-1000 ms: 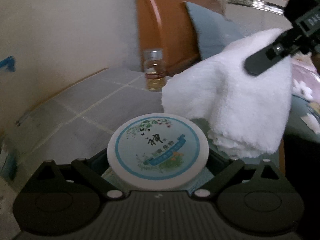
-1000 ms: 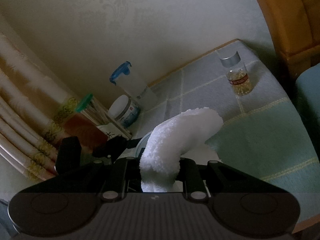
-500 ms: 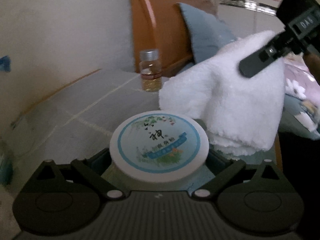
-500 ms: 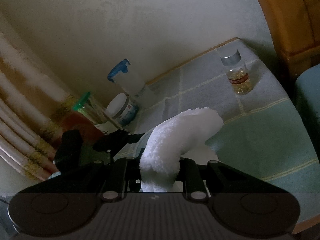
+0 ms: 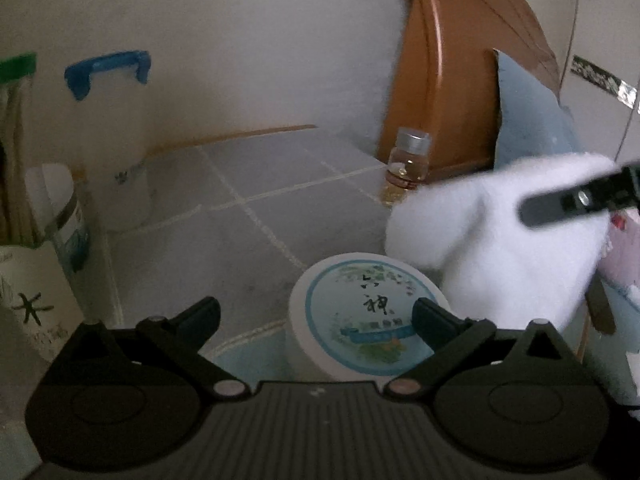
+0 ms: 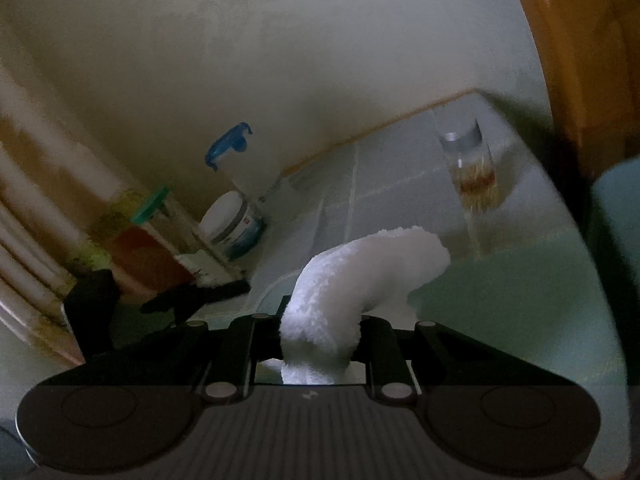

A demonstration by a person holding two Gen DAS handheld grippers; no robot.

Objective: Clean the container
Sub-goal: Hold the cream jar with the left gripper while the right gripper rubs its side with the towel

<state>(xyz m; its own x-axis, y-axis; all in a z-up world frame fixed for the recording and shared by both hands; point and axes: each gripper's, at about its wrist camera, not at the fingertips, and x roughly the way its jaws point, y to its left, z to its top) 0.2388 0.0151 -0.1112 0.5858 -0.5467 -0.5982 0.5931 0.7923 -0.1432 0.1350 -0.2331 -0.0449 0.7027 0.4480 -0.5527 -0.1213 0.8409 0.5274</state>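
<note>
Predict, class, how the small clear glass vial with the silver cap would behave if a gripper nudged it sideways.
The small clear glass vial with the silver cap stands tall and narrow on the pale checked cloth, so it would probably tip rather than slide. Being round, it would likely roll once down. It looks like glass, partly filled with something amber, so it may break if knocked off.

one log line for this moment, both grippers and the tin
left gripper: open, round tin between fingers | right gripper: shut on white cloth | cloth beside tin, contact unclear

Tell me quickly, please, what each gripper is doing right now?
Left gripper: open, holding nothing; round container sits off-centre.
Right gripper: closed on white towel.
</note>
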